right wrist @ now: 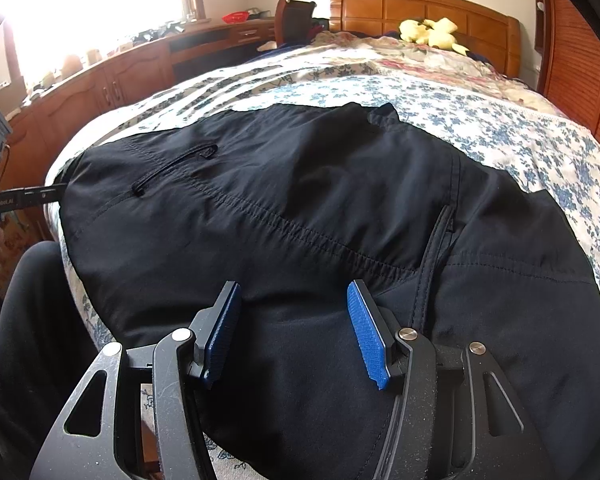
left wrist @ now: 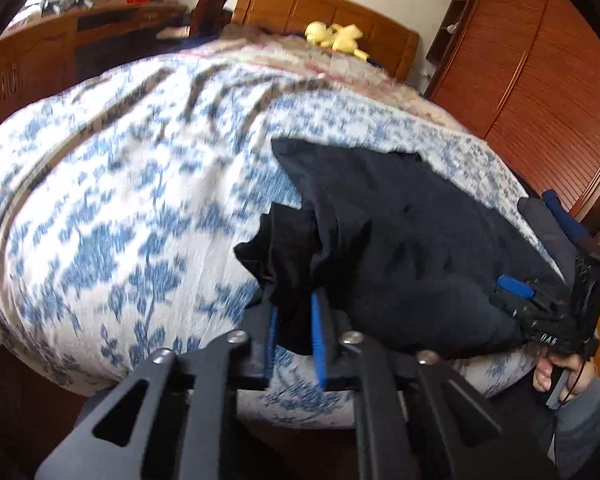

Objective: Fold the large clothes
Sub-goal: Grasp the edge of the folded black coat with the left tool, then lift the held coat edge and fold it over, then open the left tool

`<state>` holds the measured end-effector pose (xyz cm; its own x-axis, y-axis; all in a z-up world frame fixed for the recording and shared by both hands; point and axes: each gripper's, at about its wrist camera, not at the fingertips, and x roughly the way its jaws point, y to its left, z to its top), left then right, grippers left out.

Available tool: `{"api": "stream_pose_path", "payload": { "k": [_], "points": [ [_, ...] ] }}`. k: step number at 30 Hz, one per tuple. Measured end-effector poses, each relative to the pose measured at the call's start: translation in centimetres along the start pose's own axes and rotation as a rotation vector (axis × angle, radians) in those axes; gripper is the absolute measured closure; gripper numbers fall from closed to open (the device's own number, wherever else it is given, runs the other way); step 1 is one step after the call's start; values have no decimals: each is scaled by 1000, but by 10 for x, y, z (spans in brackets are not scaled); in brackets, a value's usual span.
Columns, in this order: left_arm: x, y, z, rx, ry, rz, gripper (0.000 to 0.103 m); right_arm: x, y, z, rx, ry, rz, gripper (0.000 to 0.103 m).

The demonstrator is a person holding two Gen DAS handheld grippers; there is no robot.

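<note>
A pair of black trousers (right wrist: 300,208) lies on the bed's blue-and-white floral cover (right wrist: 480,120), with a zip pocket facing up. In the left wrist view the black trousers (left wrist: 400,240) are bunched at the bed's near edge. My left gripper (left wrist: 294,320) is shut on a gathered fold of the black cloth. My right gripper (right wrist: 294,316) hovers over the trousers near the waistband, jaws apart, blue pads (right wrist: 366,332) clear of the cloth. The right gripper also shows in the left wrist view (left wrist: 560,292), at the trousers' right end.
A wooden headboard (right wrist: 420,8) with a yellow plush toy (right wrist: 432,34) is at the far end. A wooden desk and cabinets (right wrist: 140,68) run along the left under a bright window. A wooden wardrobe (left wrist: 540,60) stands on the right.
</note>
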<state>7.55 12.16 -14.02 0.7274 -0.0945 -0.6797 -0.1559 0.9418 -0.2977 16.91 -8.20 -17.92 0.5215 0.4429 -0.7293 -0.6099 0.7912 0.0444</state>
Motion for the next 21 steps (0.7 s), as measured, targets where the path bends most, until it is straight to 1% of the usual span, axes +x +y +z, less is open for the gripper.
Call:
{"api": "stream_pose_path", "payload": {
  "k": [5, 8, 12, 15, 17, 18, 19, 21],
  "points": [
    [-30, -38, 34, 82, -91, -40, 98, -9, 6, 4, -5, 13, -28, 48],
    [-42, -74, 55, 155, -127, -77, 99, -25, 0, 4, 14, -3, -46, 48],
    [-42, -139, 78, 271, -144, -144, 99, -60, -19, 0, 56, -53, -65, 52],
    [-32, -186, 83, 340, -126, -213, 100, -85, -35, -3, 75, -86, -112, 52],
    [-19, -217, 84, 354, -73, -297, 100, -101, -46, -6, 90, -102, -135, 52],
    [-13, -229, 83, 358, -49, -324, 101, -108, -51, -9, 92, -109, -147, 52],
    [-4, -243, 81, 369, -26, -347, 101, -115, -56, -11, 95, -116, -161, 52],
    [10, -267, 74, 400, 8, -369, 101, -132, -67, -18, 105, -131, -190, 52]
  ]
}}
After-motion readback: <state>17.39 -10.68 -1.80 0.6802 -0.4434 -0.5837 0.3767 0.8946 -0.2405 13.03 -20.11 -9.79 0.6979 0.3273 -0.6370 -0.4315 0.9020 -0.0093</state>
